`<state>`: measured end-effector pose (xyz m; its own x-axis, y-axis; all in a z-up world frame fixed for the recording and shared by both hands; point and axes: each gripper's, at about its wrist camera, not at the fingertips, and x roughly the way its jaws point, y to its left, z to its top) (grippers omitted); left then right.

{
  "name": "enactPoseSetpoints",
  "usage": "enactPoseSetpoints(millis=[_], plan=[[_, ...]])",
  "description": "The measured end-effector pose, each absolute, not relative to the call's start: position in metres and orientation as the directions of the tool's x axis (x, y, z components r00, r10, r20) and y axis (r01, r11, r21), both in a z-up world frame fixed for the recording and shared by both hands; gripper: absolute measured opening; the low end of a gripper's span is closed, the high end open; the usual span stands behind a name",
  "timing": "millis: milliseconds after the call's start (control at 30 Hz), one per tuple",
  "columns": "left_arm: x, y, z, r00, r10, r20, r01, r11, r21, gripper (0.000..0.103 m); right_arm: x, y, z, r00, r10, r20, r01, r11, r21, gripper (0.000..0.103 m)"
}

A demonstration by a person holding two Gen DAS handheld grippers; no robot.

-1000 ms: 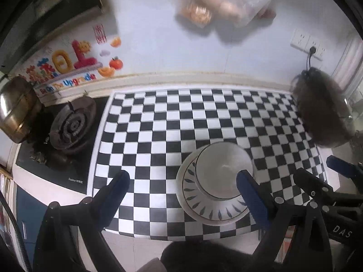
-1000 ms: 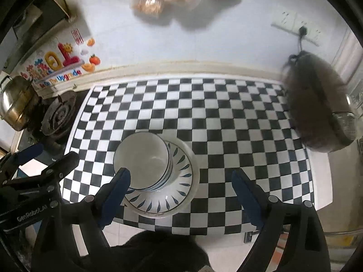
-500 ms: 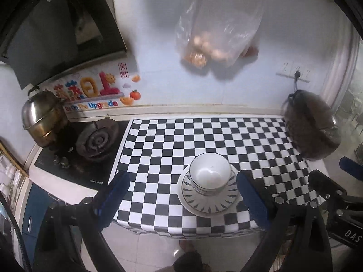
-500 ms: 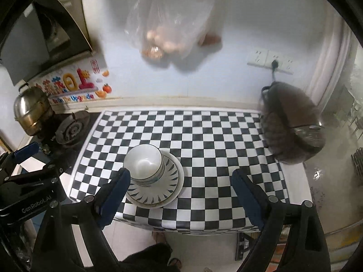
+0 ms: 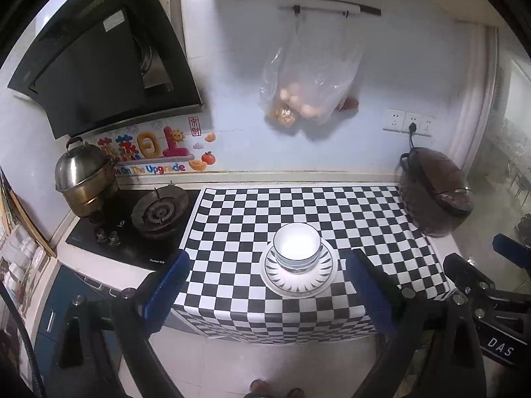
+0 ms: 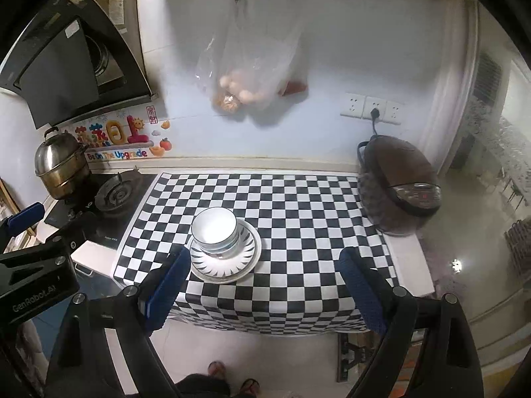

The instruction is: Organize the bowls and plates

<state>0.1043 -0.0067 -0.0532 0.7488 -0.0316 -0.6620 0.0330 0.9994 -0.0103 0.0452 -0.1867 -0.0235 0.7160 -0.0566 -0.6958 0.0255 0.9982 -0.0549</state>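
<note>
Both grippers, left (image 5: pixel 265 285) and right (image 6: pixel 262 283), withdrawn upward, jaws spread, empty; bowls (image 5: pixel 297 246) nested on plate (image 5: pixel 297 273) near counter's front edge, stacked for tidiness.

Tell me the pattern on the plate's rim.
Dark leaf-like dashes radiating on white around the plate; clearest in the right wrist view.

bowls (image 5: pixel 297 246) stacked on plate (image 5: pixel 297 278) on surface (image 5: pixel 365 212), ahead between left claw (image 5: pixel 267 283) fingers | rice cooker (image 5: pixel 434 195) far right | gas burner (image 5: pixel 158 214), steamer pot (image 5: pixel 83 182) far left | bag (image 5: pixel 308 76) hangs behind
</note>
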Motion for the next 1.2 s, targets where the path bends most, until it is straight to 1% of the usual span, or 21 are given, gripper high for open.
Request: enactPoseSetpoints(millis=[133,367,467,767,1200], plan=[[0.088,-0.004,-0.045,0.758,-0.041,-0.651,0.037,0.999,-0.021,0.096,0.023,-0.181,-0.007,0.740,-0.087,-0.667,0.042,0.996,-0.083,0.093],[0.066,0.008,-0.030,0.777,-0.070,-0.626,0.072,0.997,-0.022,0.096,-0.002,-0.167,0.015,0.770,-0.134,-0.623,0.102,0.991,-0.087,0.093],[0.061,0.014,-0.029,0.780,-0.078,-0.621,0.091,0.996,-0.011,0.096,-0.007,-0.161,0.019,0.768,-0.148,-0.623,0.126,0.989,-0.080,0.093],[0.053,0.031,-0.029,0.778,-0.116,-0.618,0.120,0.992,-0.034,0.096,-0.019,-0.141,0.019,0.757,-0.189,-0.626,0.170,0.981,-0.091,0.093],[0.043,0.040,-0.030,0.779,-0.103,-0.618,0.097,0.994,-0.044,0.096,-0.025,-0.135,0.016,0.745,-0.205,-0.635,0.187,0.978,-0.097,0.093]])
